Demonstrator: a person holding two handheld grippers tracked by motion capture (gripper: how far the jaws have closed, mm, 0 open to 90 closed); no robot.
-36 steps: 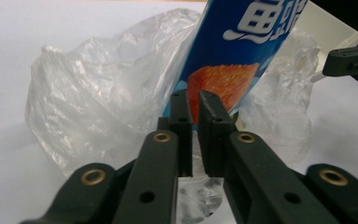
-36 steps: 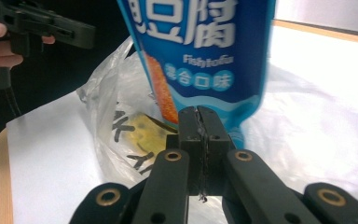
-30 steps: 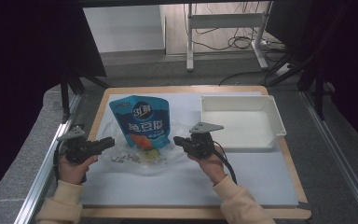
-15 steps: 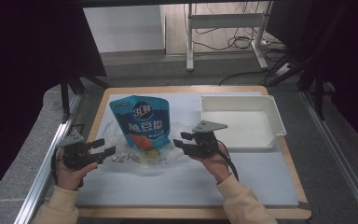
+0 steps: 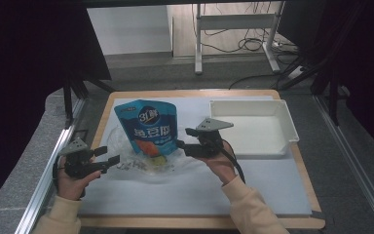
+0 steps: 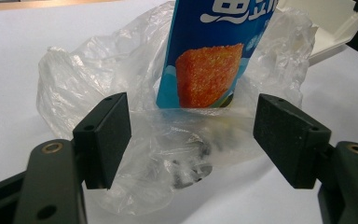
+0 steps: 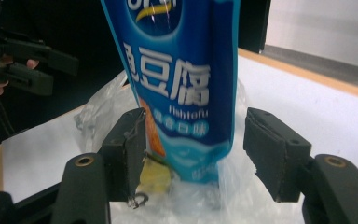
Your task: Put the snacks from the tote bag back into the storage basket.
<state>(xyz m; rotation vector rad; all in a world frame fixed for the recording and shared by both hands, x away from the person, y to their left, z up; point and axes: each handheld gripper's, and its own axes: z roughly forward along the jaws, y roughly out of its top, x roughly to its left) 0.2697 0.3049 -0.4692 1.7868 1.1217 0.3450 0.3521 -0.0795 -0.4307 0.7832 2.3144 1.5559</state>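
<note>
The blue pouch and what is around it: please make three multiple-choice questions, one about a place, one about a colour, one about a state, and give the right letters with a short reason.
1. Where is the white tray relative to the blue pouch in the high view?
A. to its left
B. to its right
C. under it

2. What colour is the square food piece printed on the pouch?
A. green
B. purple
C. orange

3. How are the left tongs now?
A. open, pads pressing on nothing
C. shut on the tray rim
B. shut on the pouch

Answers:
1. B, the tray lies at the right part of the table, apart from the pouch.
2. C, the left gripper view shows an orange square on the blue front.
3. A, its pads stand wide apart, with the clear plastic bag loose between them.
</note>
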